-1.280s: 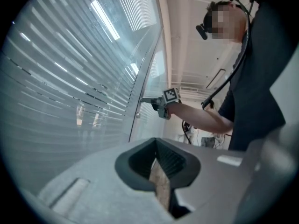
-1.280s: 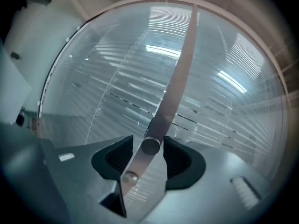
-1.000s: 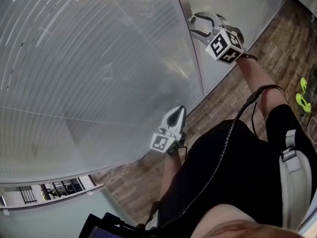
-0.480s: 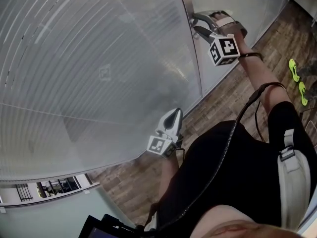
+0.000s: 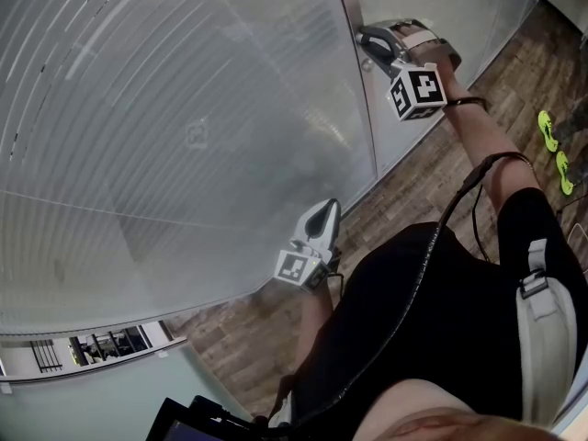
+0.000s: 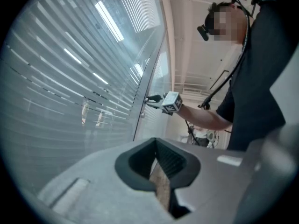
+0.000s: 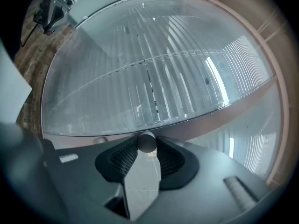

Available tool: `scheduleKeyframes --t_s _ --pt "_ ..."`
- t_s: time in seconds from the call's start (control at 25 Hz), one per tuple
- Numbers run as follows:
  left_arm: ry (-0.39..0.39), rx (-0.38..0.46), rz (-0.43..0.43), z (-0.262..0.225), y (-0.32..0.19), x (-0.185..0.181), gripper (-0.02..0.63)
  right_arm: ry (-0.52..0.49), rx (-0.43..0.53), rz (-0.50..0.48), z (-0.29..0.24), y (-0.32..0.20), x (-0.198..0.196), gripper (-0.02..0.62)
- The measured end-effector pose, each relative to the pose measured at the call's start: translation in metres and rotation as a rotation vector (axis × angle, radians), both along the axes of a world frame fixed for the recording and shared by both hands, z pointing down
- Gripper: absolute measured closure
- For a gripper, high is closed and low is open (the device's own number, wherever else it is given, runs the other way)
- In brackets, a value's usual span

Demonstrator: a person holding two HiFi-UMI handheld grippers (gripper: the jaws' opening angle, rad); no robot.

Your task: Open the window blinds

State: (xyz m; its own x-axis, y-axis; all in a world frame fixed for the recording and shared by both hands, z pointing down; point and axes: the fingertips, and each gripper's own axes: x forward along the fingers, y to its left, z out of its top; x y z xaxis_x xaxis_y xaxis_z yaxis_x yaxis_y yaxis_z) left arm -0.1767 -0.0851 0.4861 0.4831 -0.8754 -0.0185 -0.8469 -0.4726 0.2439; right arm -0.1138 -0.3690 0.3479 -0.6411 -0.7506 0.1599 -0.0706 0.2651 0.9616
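Closed slatted blinds (image 5: 184, 136) hang behind a big glass pane. A small round turning knob (image 7: 146, 142) sits on the metal frame post (image 5: 354, 90) at the pane's right edge. My right gripper (image 5: 364, 44) reaches level to that post. Its jaws have just been closing, and its pads now press the knob from both sides (image 7: 146, 146). In the head view the knob is hidden behind the fingers. My left gripper (image 5: 326, 211) hangs lower, near the glass, tips together and holding nothing (image 6: 156, 148). The left gripper view shows the right gripper (image 6: 152, 98) at the post.
A wood-plank floor (image 5: 413, 182) runs along the foot of the glass wall. Yellow-green shoes (image 5: 551, 145) lie at the far right. A dark device (image 5: 193, 421) shows at the lower edge. A second glass pane (image 5: 432, 7) continues right of the post.
The right gripper has rolled about its own axis, its marker cube turning, and its jaws have come in from wide open onto the knob. The left gripper has hardly moved.
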Motion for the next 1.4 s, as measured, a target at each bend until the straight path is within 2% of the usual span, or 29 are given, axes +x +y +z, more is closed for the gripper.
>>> scheduleKeyframes --t_s 0.28,0.6,0.8,1.0,1.12,1.4 --pt "0.002 -0.001 0.006 -0.001 -0.001 0.001 0.604 -0.194 -0.197 0.006 -0.005 0.0 0.0 0.466" --pt "0.0 -0.003 0.008 0.001 -0.001 -0.001 0.603 -0.625 -0.597 0.008 -0.006 -0.008 0.002 0.466" --pt "-0.004 -0.005 0.008 0.001 -0.002 -0.002 0.603 -0.84 -0.79 -0.018 -0.004 -0.016 0.004 0.466" --pt "-0.014 -0.006 0.015 0.0 -0.004 0.002 0.603 -1.009 -0.967 -0.008 -0.006 -0.018 0.007 0.466" --pt "-0.015 -0.002 0.017 -0.001 -0.003 0.003 0.604 -1.058 -1.019 -0.002 -0.008 -0.018 0.008 0.466" --pt "-0.015 -0.003 0.014 0.001 -0.003 0.003 0.603 -1.067 -1.017 0.0 -0.008 -0.019 0.008 0.466"
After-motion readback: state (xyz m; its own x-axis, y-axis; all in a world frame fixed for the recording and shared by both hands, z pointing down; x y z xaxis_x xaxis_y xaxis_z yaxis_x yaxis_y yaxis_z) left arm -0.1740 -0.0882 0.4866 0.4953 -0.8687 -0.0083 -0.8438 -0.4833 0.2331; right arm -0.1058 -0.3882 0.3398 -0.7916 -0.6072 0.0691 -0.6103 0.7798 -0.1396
